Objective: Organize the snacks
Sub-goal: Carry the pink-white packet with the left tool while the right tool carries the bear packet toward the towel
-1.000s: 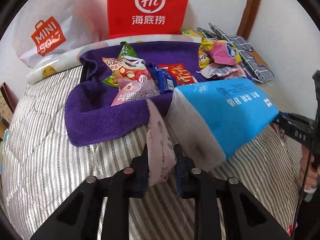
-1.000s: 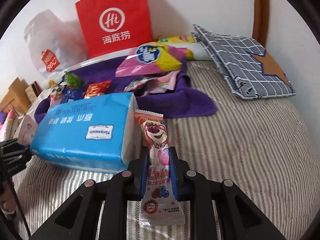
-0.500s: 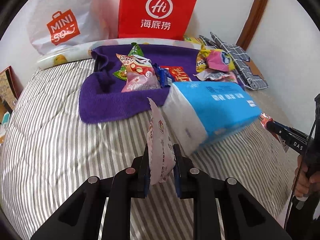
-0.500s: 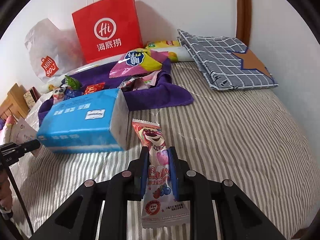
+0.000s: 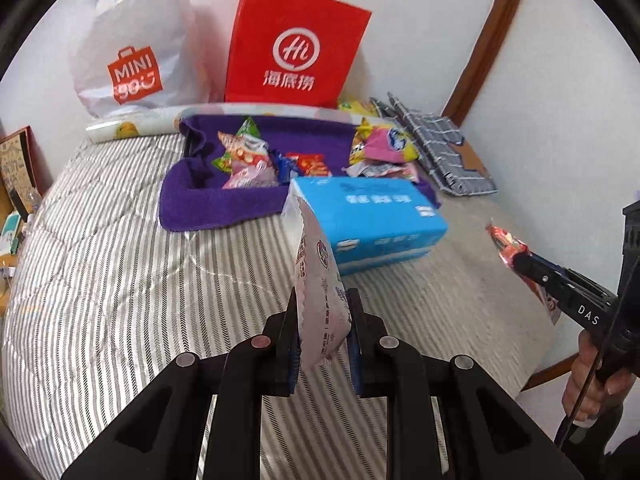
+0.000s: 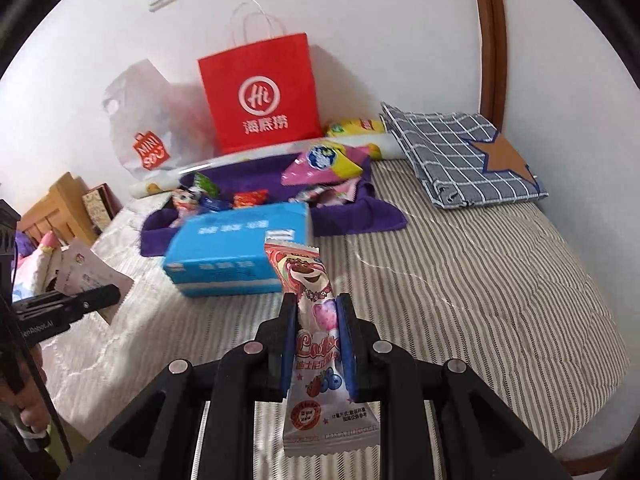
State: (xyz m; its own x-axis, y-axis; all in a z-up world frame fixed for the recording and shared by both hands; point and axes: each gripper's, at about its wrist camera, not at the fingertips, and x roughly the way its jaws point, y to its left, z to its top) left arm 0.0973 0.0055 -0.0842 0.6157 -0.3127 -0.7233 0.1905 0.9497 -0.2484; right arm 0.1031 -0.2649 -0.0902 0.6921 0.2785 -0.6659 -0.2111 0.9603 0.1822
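My left gripper is shut on a pale pink snack packet that stands edge-on between its jaws, above the striped bed. My right gripper is shut on a pink bear-print snack packet, also held in the air. Each gripper shows in the other's view: the right gripper at the right, the left gripper at the left. Behind both lies a blue tissue pack on the bed. Several more snack packets rest on a purple towel farther back.
A red paper bag and a white plastic bag lean on the wall behind the towel. A folded checked cloth lies at the back right. Wooden furniture stands left of the bed. A person's hand grips the right handle.
Both grippers have pulled back and risen with their packets, so the tissue pack and the towel now look smaller and farther away. Their grips have not changed.
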